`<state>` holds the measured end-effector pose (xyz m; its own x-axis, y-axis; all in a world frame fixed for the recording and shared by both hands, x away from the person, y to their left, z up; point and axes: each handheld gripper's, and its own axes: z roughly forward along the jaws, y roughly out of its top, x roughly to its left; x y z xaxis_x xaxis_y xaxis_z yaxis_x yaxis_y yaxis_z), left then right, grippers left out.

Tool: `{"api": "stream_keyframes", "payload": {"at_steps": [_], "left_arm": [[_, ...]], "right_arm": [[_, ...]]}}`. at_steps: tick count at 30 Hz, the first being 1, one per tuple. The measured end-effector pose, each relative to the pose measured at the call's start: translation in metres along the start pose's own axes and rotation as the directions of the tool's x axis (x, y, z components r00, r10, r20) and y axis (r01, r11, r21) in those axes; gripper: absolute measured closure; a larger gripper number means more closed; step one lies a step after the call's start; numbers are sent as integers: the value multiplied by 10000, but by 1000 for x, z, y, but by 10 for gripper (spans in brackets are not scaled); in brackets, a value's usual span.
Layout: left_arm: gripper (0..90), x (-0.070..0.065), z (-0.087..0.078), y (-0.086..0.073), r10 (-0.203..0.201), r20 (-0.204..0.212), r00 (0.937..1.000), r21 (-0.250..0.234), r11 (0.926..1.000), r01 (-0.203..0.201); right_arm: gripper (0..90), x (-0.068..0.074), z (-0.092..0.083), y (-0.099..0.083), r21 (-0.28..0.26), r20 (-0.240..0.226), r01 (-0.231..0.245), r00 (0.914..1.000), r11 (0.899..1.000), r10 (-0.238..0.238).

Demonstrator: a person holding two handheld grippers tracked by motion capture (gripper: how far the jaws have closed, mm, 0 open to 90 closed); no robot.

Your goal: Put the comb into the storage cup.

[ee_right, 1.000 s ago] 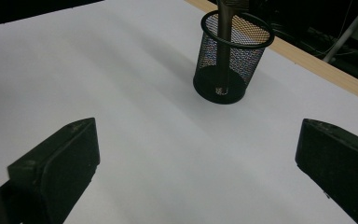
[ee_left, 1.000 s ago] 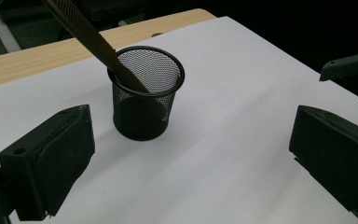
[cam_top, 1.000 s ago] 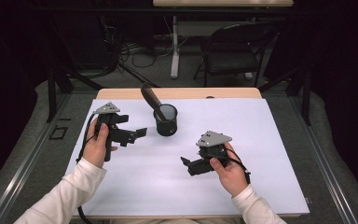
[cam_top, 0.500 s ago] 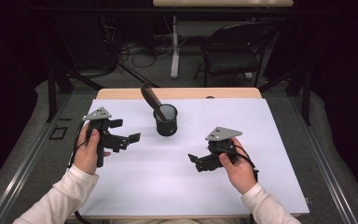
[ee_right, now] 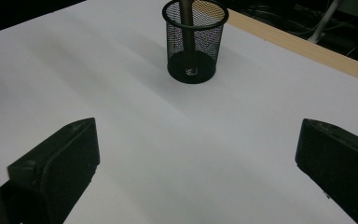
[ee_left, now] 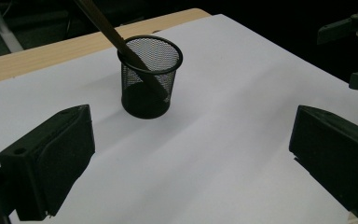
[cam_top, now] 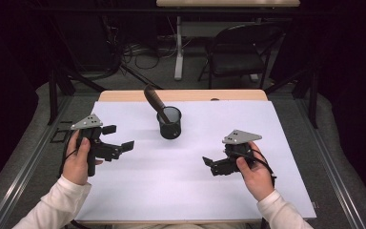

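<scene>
While both hand-held grippers gape wide, empty, brush [cam_top: 153, 101] leans in mesh cup [cam_top: 170, 123].

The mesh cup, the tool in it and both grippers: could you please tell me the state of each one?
Mesh cup: upright on the white sheet, touched by neither gripper.
Dark-handled tool: standing in the cup, leaning against its rim, handle sticking out.
Left gripper: jaws wide open, holding nothing, apart from the cup.
Right gripper: jaws wide open, holding nothing, apart from the cup.
</scene>
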<state>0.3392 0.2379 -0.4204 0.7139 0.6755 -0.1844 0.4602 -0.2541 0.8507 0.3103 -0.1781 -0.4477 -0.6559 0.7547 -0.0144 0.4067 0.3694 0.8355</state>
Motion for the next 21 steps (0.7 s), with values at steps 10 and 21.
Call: {"api": "stream_keyframes", "payload": {"at_steps": [10, 21], "left_arm": [[3, -1, -15, -13, -135, -107, 9999, 8, 9999, 135], [4, -4, -23, -37, -315, -224, 9993, -324, 9990, 308]], "right_arm": [[0, -4, -15, -9, -28, 210, -123, 9997, 9999, 124], [0, -15, -35, -28, -392, 715, -623, 9953, 9973, 649]]}}
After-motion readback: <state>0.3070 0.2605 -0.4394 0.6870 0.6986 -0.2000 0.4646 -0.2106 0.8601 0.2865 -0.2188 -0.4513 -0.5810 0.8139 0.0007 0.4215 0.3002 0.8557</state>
